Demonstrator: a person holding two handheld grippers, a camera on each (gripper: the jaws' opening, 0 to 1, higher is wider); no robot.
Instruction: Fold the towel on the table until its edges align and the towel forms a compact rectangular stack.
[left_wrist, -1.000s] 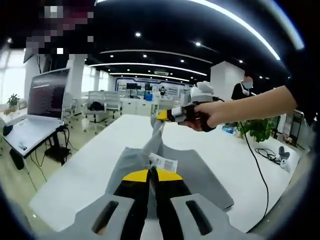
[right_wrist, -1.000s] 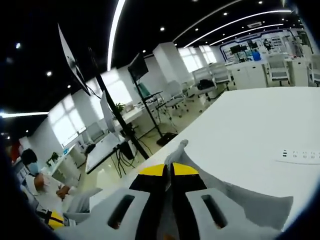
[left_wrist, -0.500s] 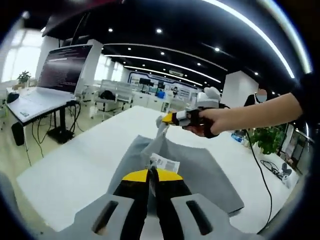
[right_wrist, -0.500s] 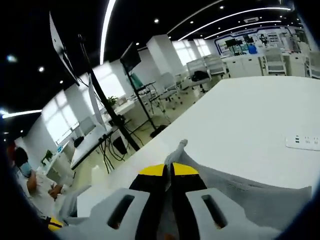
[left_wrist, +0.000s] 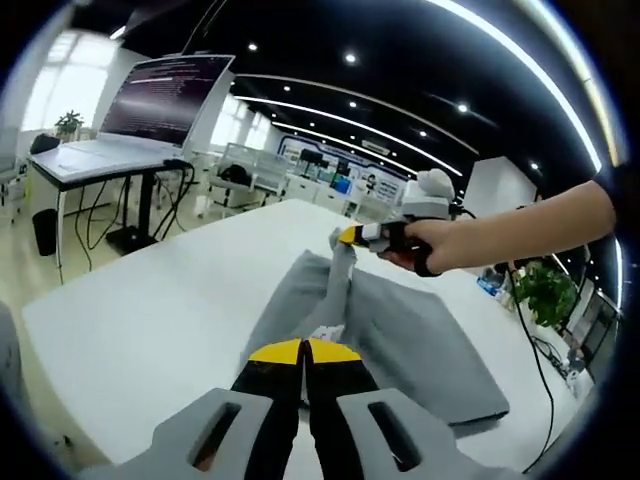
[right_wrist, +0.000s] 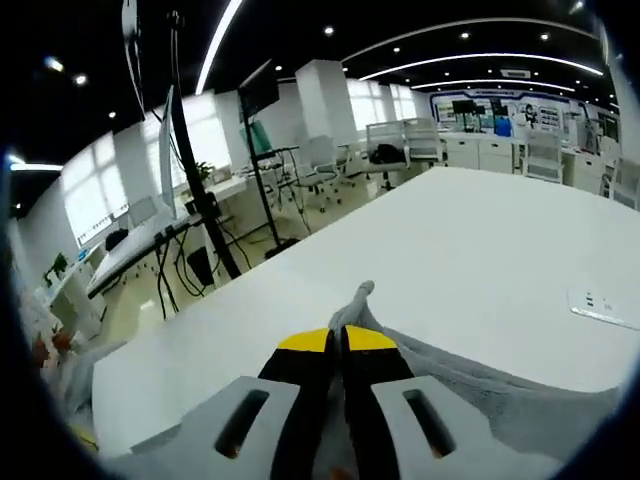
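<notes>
Since a second ago both hands have been swinging lower toward the white table: the raised edge of the grey towel is hanging less steeply, and more of the cloth is spreading flat across the tabletop than before.

The left gripper is clenching a corner of the towel between its yellow-tipped jaws, with a small white care label showing just past the tips. The right gripper, held in the person's hand, is pinching the other corner; in the right gripper view its jaws are closed on a little peak of grey cloth poking out beyond them.

The towel is lying on the table under and between the two grippers, its lifted edge stretching between them and its far part resting flat. It is looking soft and limp, draping and creasing freely, so it will probably be sagging wherever it is unsupported. It seems light, with a matte, slightly fuzzy weave that should not be slipping from a firm pinch. Corners and hemmed edges look like the best places to hold, since keeping them taut between both tools is what will be lining the edges up. The table is smooth, hard and glossy.
</notes>
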